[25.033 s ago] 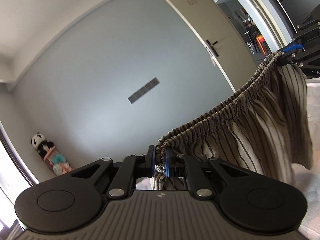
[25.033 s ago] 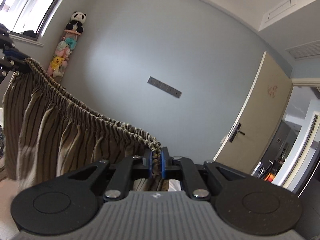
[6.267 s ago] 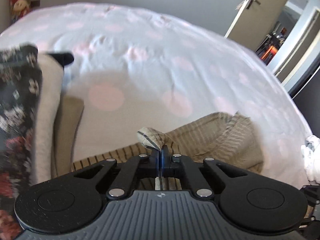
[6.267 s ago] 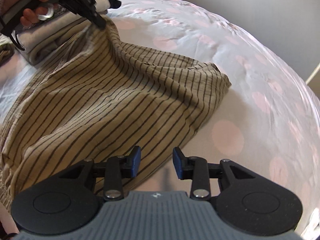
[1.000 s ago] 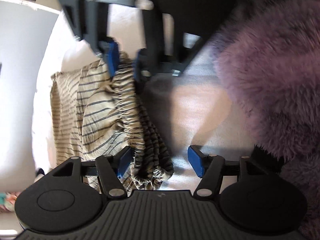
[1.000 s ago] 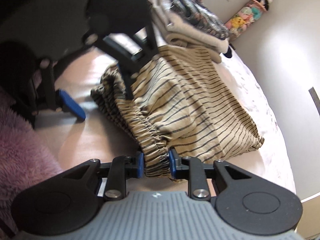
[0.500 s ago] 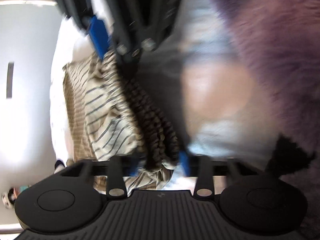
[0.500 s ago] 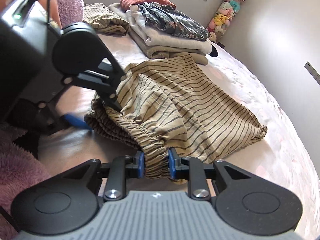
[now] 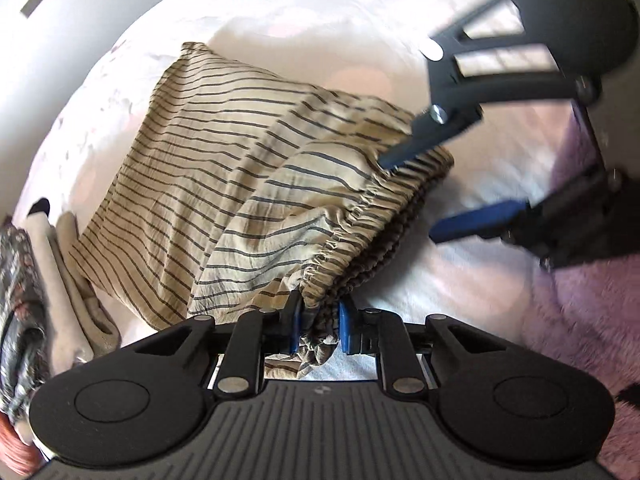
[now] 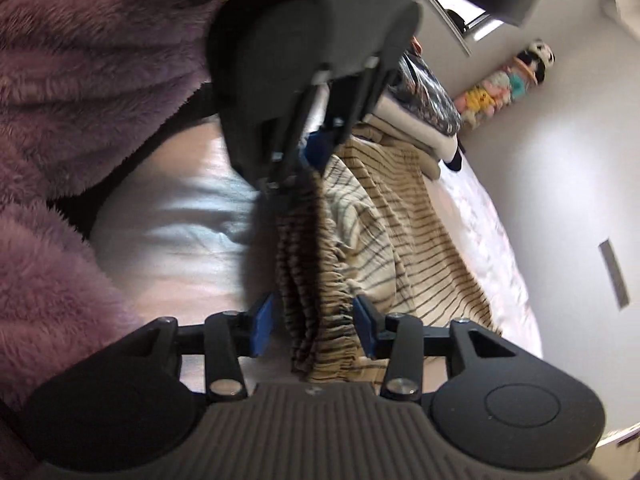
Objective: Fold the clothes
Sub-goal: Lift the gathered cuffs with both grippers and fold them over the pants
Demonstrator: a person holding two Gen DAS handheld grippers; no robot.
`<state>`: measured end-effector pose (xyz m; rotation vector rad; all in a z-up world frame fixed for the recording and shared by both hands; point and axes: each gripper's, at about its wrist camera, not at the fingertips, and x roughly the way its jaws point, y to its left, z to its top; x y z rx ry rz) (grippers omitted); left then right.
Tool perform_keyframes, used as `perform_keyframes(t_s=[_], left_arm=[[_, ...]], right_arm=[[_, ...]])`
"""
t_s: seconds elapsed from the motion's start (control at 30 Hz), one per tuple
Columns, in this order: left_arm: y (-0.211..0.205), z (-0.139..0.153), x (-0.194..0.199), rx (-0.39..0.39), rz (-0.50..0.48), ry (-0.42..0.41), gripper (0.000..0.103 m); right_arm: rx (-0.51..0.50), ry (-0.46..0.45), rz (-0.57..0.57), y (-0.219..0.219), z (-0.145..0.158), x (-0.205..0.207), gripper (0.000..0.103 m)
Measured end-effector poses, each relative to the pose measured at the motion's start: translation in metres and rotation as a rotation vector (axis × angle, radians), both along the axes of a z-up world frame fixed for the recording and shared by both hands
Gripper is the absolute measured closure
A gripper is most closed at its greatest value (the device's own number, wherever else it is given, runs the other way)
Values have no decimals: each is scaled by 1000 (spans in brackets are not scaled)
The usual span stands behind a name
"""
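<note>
Tan striped trousers (image 9: 224,184) lie folded on the pale dotted bedsheet (image 9: 304,28). My left gripper (image 9: 319,322) is shut on the gathered elastic waistband at its near end. My right gripper (image 10: 312,326) is open, its blue pads (image 10: 262,326) on either side of the waistband (image 10: 320,312) without pinching it. In the left wrist view the right gripper (image 9: 444,196) shows open at the waistband's far end. In the right wrist view the left gripper (image 10: 308,168) shows shut on the cloth.
A stack of folded clothes (image 9: 36,280) lies at the left of the trousers and also shows in the right wrist view (image 10: 420,100). A purple fleece sleeve (image 10: 60,100) fills the near side. Plush toys (image 10: 508,80) hang on the grey wall.
My right gripper has opened and let go of the waistband. My left gripper has closed on the waistband's other end. Both cameras have swung round.
</note>
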<state>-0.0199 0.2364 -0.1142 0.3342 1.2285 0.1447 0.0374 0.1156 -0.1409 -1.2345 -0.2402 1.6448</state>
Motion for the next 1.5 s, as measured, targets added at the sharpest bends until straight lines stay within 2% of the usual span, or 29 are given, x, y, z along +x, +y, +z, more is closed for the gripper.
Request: perform_keyframes(t_s=[0.07, 0.17, 0.37, 0.43, 0.53, 0.7, 0.87, 1.03, 1.23, 1.33, 1.5], left_arm=[[4, 4, -2, -38, 22, -10, 88], [10, 12, -6, -93, 55, -24, 88], [24, 23, -3, -165, 81, -41, 88], [26, 26, -3, -170, 81, -41, 88], [29, 30, -5, -169, 73, -44, 88], [19, 41, -19, -120, 27, -58, 88], [5, 61, -40, -93, -26, -80, 88], [-12, 89, -65, -118, -98, -101, 88], [-36, 112, -92, -153, -202, -64, 88], [-33, 115, -90, -132, -226, -48, 88], [-8, 127, -68, -86, -189, -79, 87]], right_arm=[[8, -12, -4, 1, -1, -1, 49], [-11, -32, -4, 4, -5, -1, 49], [-22, -188, -32, 12, -26, -9, 49], [-9, -221, -50, 13, -28, -9, 51], [18, -257, -78, 13, -27, -9, 65], [90, -191, -104, 6, -3, -6, 69], [81, -91, -132, -3, 38, -4, 73], [42, -5, -152, -25, 79, -11, 74], [-16, 110, -167, -60, 117, -27, 74], [-17, 127, -177, -54, 121, -28, 74], [1, 142, -221, -17, 128, -15, 74]])
